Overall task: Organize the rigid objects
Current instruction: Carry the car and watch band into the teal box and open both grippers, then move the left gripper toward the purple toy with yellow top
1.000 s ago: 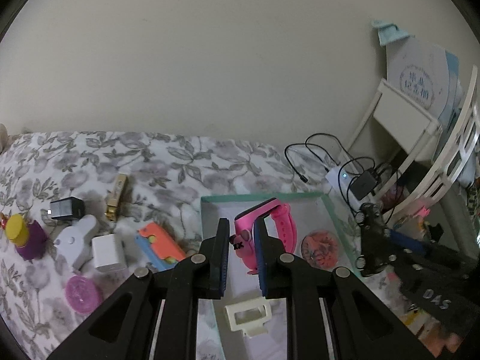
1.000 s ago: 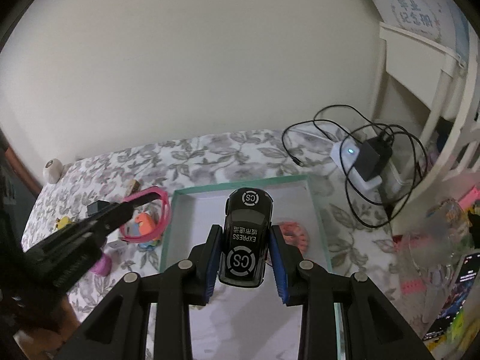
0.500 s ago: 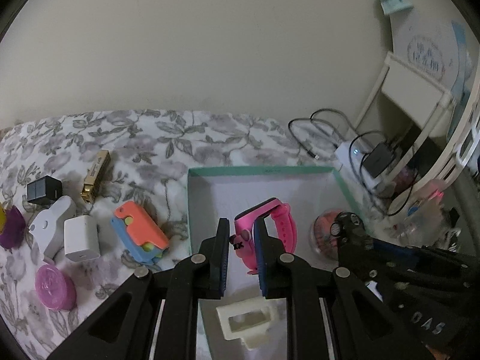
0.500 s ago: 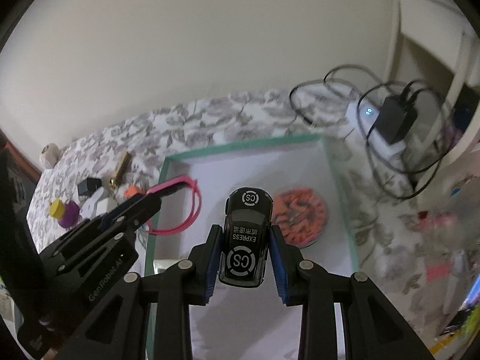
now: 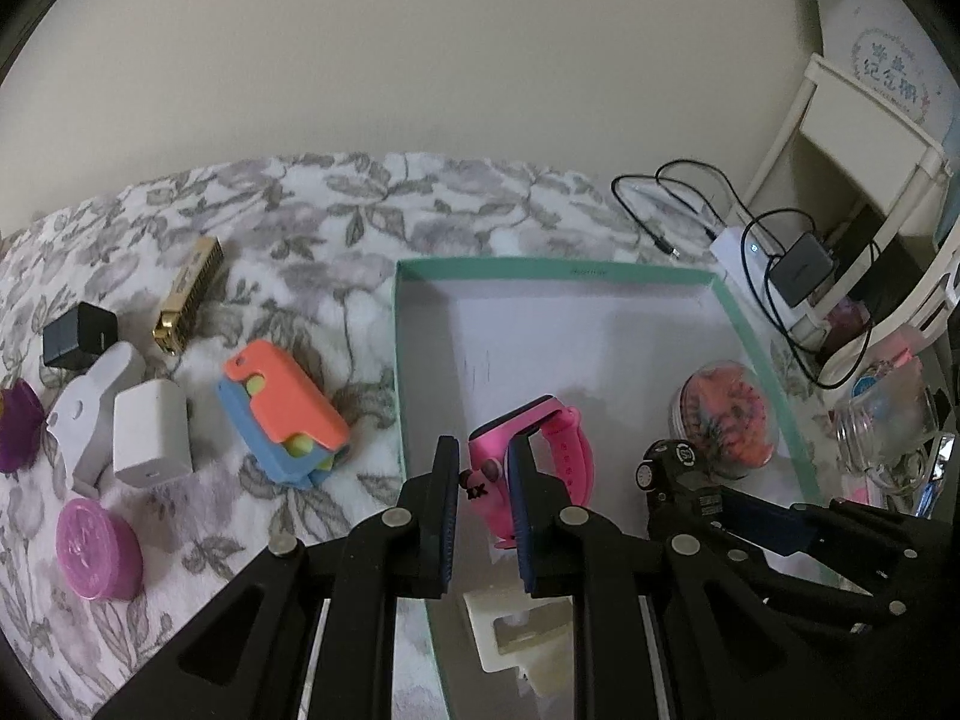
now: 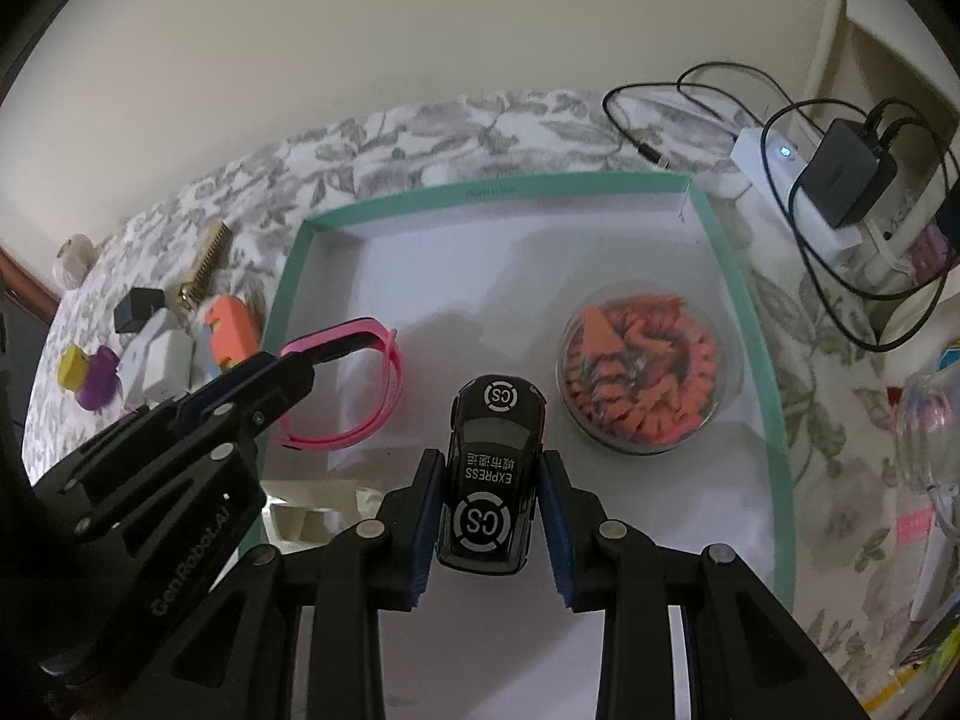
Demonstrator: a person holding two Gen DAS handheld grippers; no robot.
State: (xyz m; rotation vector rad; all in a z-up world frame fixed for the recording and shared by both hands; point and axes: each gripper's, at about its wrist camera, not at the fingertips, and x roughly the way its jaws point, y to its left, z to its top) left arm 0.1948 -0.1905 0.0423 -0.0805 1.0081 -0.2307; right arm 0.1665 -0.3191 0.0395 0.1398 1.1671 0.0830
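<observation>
My left gripper (image 5: 483,468) is shut on a pink watch (image 5: 549,444), held over the left part of the teal-rimmed white box (image 5: 558,270). The same watch (image 6: 360,384) shows in the right wrist view, hanging from the left gripper (image 6: 300,360). My right gripper (image 6: 492,474) is shut on a black toy car (image 6: 492,468) marked "CS EXPRESS", above the box floor (image 6: 456,276). The car's nose (image 5: 666,462) also appears in the left wrist view. Inside the box lie a round clear case of orange pieces (image 6: 648,372) and a cream plastic frame (image 5: 516,630).
On the floral cloth left of the box lie an orange and blue toy (image 5: 282,414), a white charger (image 5: 150,432), a black cube (image 5: 78,336), a gold harmonica (image 5: 189,294), a pink round tin (image 5: 96,546). A power strip with cables (image 6: 804,180) sits at the right.
Both grippers have come down toward the box with their objects still held. The box and its contents now look larger and closer.
</observation>
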